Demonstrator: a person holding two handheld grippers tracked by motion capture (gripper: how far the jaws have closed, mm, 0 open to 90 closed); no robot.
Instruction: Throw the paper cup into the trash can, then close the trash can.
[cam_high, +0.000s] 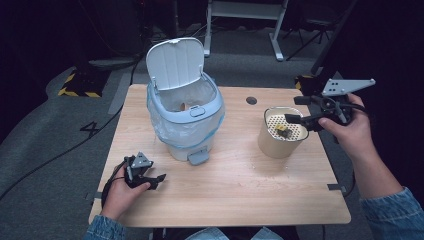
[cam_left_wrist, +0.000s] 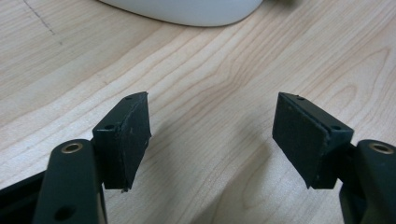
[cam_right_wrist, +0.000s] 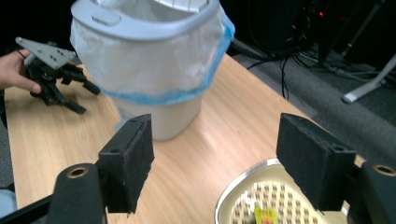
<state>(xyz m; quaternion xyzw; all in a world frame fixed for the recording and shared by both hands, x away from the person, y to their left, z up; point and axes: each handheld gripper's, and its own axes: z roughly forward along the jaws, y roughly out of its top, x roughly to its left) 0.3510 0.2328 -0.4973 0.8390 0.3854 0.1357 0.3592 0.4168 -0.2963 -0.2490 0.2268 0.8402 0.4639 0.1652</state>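
A white pedal bin (cam_high: 185, 120) lined with a clear bag stands on the wooden table (cam_high: 235, 185), its lid (cam_high: 175, 62) raised. To its right stands a cream pot (cam_high: 272, 145) with a perforated insert, and a small yellow-green scrap (cam_high: 282, 131) lies on that insert. My right gripper (cam_high: 294, 109) hovers open at the pot's right rim with nothing between its jaws. In the right gripper view the pot's rim (cam_right_wrist: 233, 186) and the scrap (cam_right_wrist: 265, 216) lie just below the right gripper (cam_right_wrist: 215, 140). My left gripper (cam_high: 160, 181) rests open low on the table, in front and left of the bin.
The bin's pedal (cam_high: 198, 158) sticks out toward me. A round cable hole (cam_high: 251, 100) sits near the table's far edge. Bare wood lies between the left gripper (cam_left_wrist: 212, 126) and the bin's base (cam_left_wrist: 187, 9). Cables and desk legs (cam_high: 277, 35) stand on the floor beyond.
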